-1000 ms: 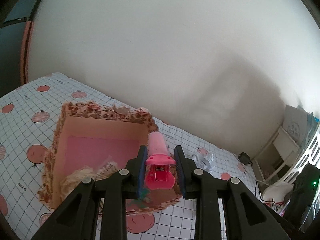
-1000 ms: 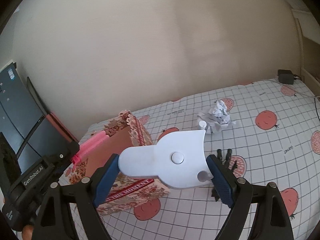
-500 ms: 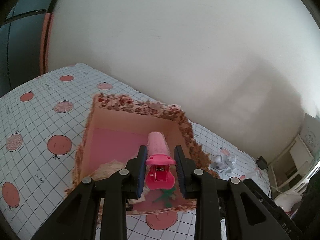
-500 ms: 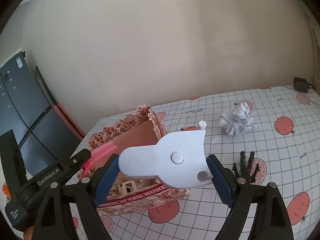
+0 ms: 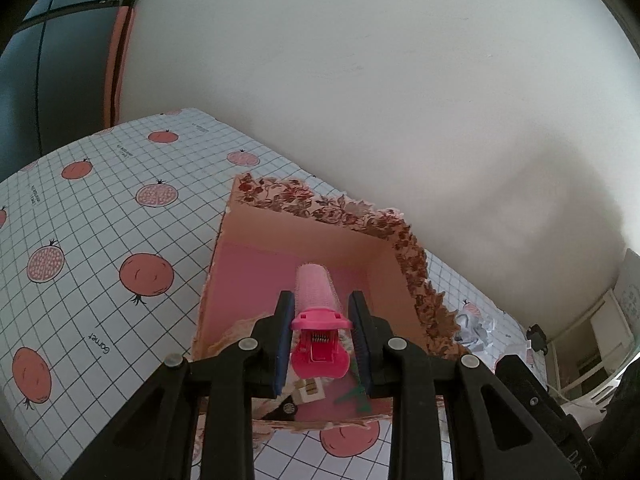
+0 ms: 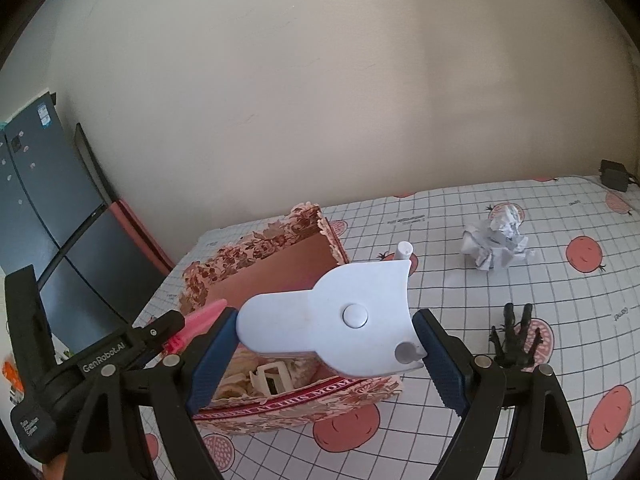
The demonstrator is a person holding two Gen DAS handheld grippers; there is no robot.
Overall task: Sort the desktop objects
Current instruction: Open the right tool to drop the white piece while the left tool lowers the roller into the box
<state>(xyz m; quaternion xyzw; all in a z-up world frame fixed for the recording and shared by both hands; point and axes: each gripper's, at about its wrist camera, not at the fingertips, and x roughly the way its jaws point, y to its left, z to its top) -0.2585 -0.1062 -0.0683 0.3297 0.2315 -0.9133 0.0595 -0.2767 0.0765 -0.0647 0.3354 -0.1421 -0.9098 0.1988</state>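
Note:
My left gripper (image 5: 320, 312) is shut on a pink hair roller clip (image 5: 316, 308) and holds it above the open floral box (image 5: 320, 208), over its pink inside. In the right wrist view the left gripper (image 6: 188, 328) and the clip's pink tip (image 6: 204, 314) sit at the box's left rim. My right gripper (image 6: 324, 344) is shut on a white plastic gadget (image 6: 336, 316) and holds it above the floral box (image 6: 256, 248), near its front right corner. Inside the box lie a cream hair claw (image 6: 270, 376), straw-like filler and a green item (image 5: 354, 396).
On the pomegranate-print tablecloth (image 6: 560, 300) lie a crumpled paper ball (image 6: 496, 244), a black claw-shaped clip (image 6: 514, 336) and a small white cylinder (image 6: 403, 250). A charger (image 6: 612, 170) sits at the far right edge. A dark fridge (image 6: 32, 200) stands left.
Both grippers have moved left over the box with their objects still held. The left gripper now hangs further above the box's inside; the right gripper has come closer to the box.

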